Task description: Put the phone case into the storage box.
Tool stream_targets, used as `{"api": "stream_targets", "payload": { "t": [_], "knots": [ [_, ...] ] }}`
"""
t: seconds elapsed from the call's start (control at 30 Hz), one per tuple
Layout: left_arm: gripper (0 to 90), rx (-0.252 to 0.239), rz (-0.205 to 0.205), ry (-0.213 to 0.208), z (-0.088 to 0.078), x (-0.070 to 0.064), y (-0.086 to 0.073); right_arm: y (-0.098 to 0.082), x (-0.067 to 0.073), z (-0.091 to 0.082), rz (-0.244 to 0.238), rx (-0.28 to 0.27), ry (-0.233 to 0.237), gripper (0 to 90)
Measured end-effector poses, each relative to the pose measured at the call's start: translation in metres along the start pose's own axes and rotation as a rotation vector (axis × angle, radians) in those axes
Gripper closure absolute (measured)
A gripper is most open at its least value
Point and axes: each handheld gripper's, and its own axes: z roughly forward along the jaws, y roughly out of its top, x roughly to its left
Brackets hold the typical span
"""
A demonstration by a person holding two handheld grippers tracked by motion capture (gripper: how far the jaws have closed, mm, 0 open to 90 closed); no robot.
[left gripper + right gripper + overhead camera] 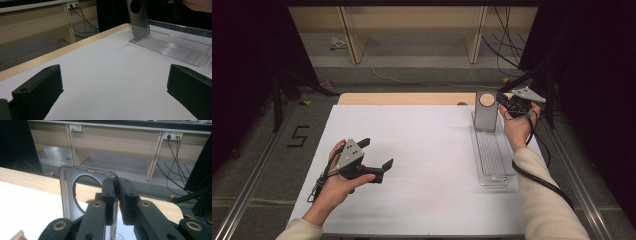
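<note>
1. Where the white table (422,165) meets its pale wooden far edge, a smoky grey phone case (486,112) stands upright, a thin flat shell with rounded corners and a large round camera hole near its top.
2. The case rests on the far end of a clear plastic tray (494,160), long and narrow, with fine ribs along its floor and a low raised lip at the near end.
3. The right gripper (508,106) is at the case's right edge; in the right gripper view its matte black jaws are drawn narrow and pinch the case's rim (115,182) near the top corner, one pad on each face.
4. Through the translucent wall of the case in that view the wooden table edge shows faintly, and the hole frames it sharply.
5. The left gripper (377,155) is held low over the bare white surface at the table's near left, well apart from the case and tray.
6. Its blocky black jaws stand wide with nothing between them.
7. A grey three-cornered metal plate tops each gripper, and a black cable trails back from each.
</note>
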Motion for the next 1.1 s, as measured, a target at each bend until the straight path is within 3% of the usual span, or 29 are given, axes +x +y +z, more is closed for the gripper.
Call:
{"api": "stream_targets", "payload": {
  "t": [0.8, 1.1],
  "knots": [
    [0.0, 0.001, -0.001, 0.001, 0.0, 0.0, 0.0, -0.006, 0.0, 0.009, -0.006, 0.038, -0.022, 72.7],
    [0.0, 0.001, -0.001, -0.001, 0.0, 0.0, 0.0, -0.007, -0.001, 0.012, -0.017, 0.07, -0.033, 64.0]
  ]
}}
